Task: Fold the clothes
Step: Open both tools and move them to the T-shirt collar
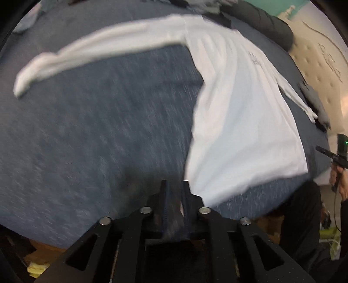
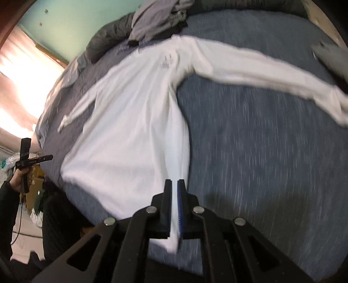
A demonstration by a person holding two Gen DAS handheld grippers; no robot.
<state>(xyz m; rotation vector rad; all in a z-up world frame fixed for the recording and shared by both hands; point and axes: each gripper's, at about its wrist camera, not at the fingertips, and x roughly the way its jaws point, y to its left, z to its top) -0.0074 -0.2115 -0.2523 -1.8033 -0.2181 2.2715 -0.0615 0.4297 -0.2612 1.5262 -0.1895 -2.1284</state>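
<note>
Left gripper: bottom centre, fingers nearly together, pinching the shirt's hem corner.
Right gripper: bottom centre, fingers closed on a fold of white cloth.
Shirt: white, long-sleeved, soft, spread flat with sleeves out.
Bed: blue-grey heathered cover under the shirt.

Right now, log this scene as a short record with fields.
surface: bed with a blue cover
garment: white long-sleeved shirt, spread flat, both sleeves out to the sides
shirt marking: small dark print on the chest
left gripper: shut on the shirt's bottom corner
right gripper: shut on the shirt's other bottom corner
other clothes: grey pile at the far end of the bed
image quality: motion blur in both views
fold progress: none visible yet
</note>
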